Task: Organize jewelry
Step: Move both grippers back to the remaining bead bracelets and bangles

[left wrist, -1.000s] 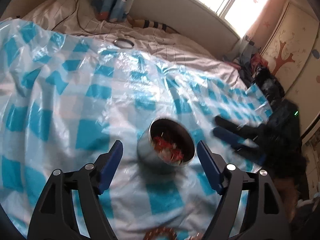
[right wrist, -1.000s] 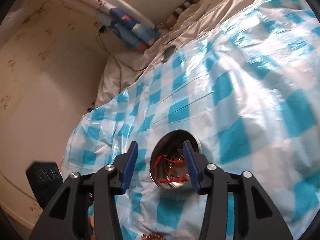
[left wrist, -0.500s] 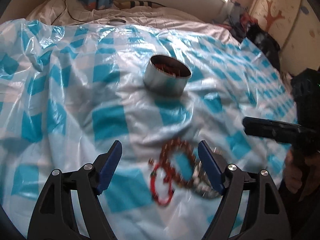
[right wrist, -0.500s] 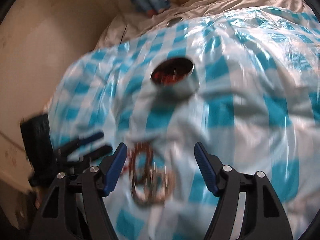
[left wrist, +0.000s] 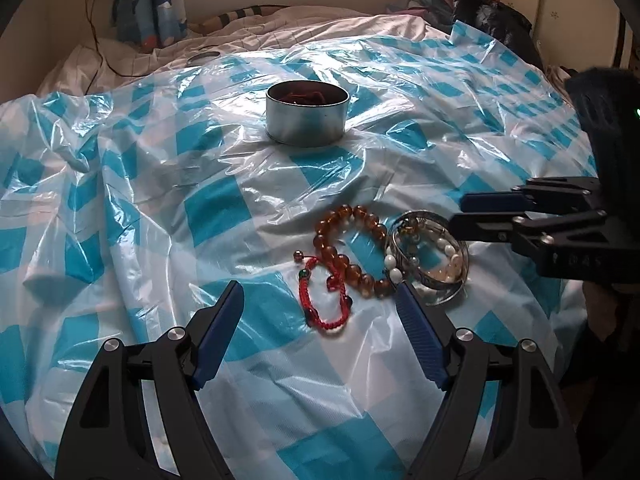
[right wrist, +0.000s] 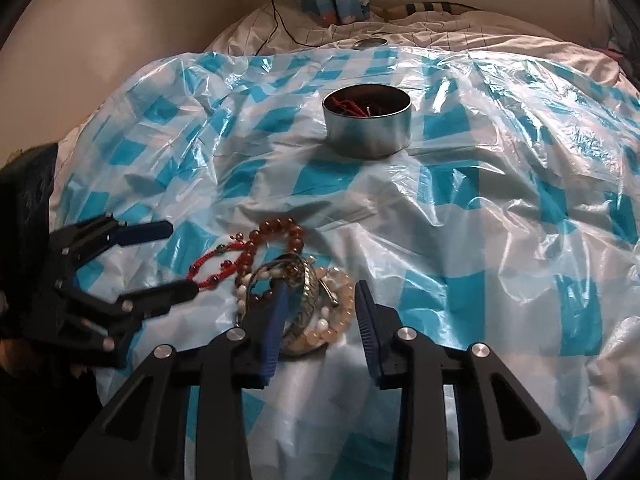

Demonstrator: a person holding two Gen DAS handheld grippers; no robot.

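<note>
Jewelry lies in a small heap on a blue-and-white checked plastic sheet (left wrist: 208, 208) spread over a bed. Behind the heap stands a round metal tin (left wrist: 307, 114), upright and lidless, with a tangle of red cord (right wrist: 352, 107) at its bottom; what else is inside cannot be made out. A flat round lid (right wrist: 370, 43) rests well beyond it on the pale bedding (left wrist: 280, 24).

The heap holds an amber bead bracelet (left wrist: 352, 252), a red cord bracelet (left wrist: 320, 300) with dark beads just beside it, a wide silver bangle (right wrist: 306, 292) standing tilted on edge, and strands of white and pale pink beads (right wrist: 336, 320) that pass through and around the bangle.

The left gripper (left wrist: 320, 320) hangs low over the sheet with its blue fingers spread wide; the red cord bracelet lies between them, untouched, and the amber beads sit just past the tips. The right gripper (right wrist: 322, 300) reaches into the heap at the bangle: its jaws have just been closing and stand about half apart. One finger dips inside the bangle's ring and looks close against the band, while the other finger stands outside, clear of the metal, over the pale beads. The bangle's near wall is between the fingers but not pinched
</note>
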